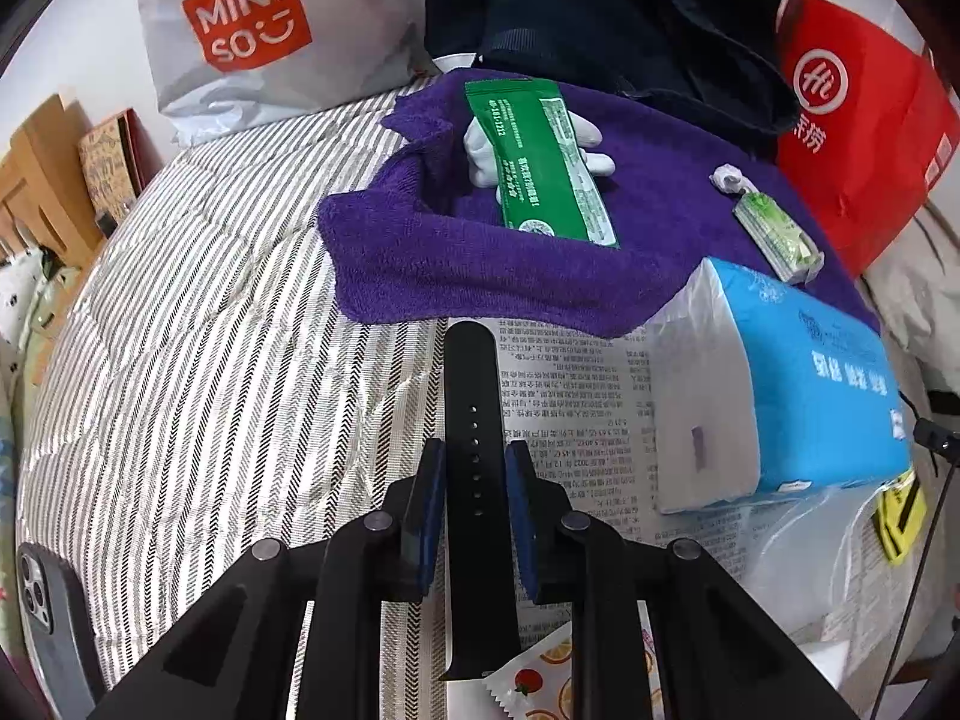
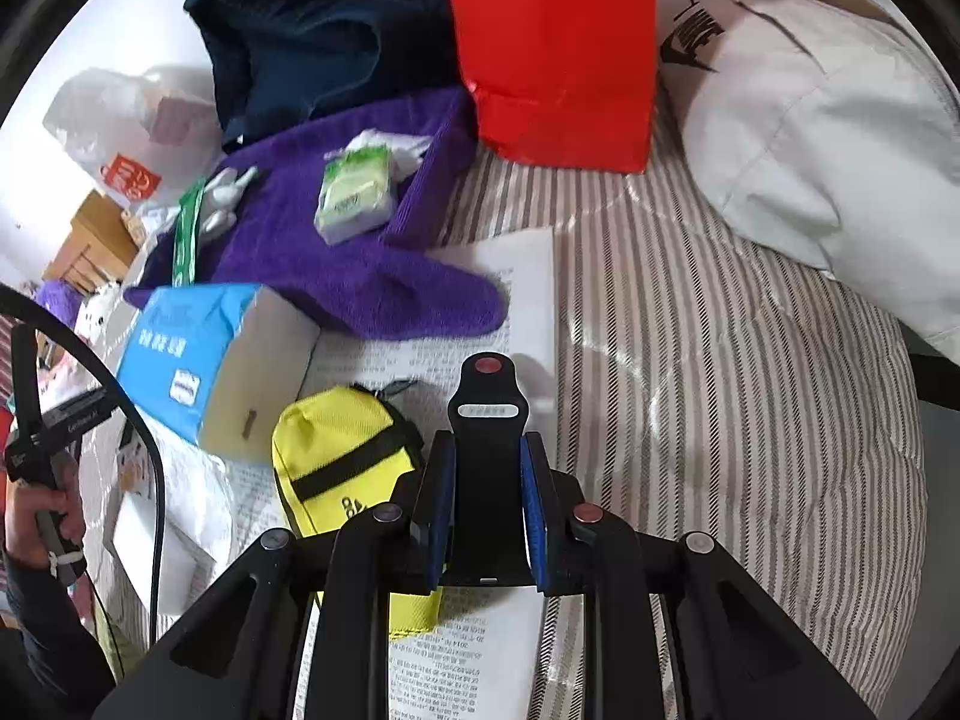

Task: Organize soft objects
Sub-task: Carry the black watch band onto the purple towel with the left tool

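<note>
While much lies loose on the purple towel [image 1: 540, 264], left gripper [image 1: 475, 468] clamped on long black strap [image 1: 474, 396], right gripper [image 2: 487, 468] on short strap piece [image 2: 489, 414].

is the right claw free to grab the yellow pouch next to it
Probably not yet: the right claw is shut on a black strap piece. The yellow pouch lies uncovered just beside it, so the path looks clear.

"MINISO" in white on orange logo of white plastic bag [image 1: 240, 30], partial Nike wordmark with swoosh on cream cloth bag [image 2: 810, 120], newspaper [image 1: 570, 396] print too small to read
</note>
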Available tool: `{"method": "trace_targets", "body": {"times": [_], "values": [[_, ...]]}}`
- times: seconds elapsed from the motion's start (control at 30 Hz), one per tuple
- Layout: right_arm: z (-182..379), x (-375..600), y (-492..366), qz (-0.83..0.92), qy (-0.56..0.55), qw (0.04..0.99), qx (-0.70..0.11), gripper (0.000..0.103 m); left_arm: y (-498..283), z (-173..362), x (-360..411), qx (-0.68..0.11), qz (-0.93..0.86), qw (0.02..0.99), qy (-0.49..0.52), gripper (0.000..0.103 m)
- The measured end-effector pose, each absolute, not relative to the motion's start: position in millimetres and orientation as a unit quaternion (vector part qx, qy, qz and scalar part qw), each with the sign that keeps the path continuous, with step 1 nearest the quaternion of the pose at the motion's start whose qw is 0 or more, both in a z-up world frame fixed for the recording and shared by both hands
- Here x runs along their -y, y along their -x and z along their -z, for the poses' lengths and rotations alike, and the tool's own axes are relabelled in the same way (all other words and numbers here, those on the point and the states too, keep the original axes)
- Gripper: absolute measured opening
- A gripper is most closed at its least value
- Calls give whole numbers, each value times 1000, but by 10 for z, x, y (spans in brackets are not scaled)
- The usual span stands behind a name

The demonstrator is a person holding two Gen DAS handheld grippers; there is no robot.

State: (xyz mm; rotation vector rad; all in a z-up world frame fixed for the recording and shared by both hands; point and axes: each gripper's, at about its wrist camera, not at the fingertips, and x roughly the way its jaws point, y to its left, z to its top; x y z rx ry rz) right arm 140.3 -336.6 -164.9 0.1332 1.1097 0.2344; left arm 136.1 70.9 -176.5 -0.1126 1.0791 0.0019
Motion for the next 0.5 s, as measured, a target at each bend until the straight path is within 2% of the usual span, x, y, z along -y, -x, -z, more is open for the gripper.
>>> {"method": "trace_targets", "body": {"times": [0.5], "values": [[1221, 3190, -1402, -128, -55, 862, -487, 21, -1321, 1242, -791, -469, 11, 881, 54, 19]]}}
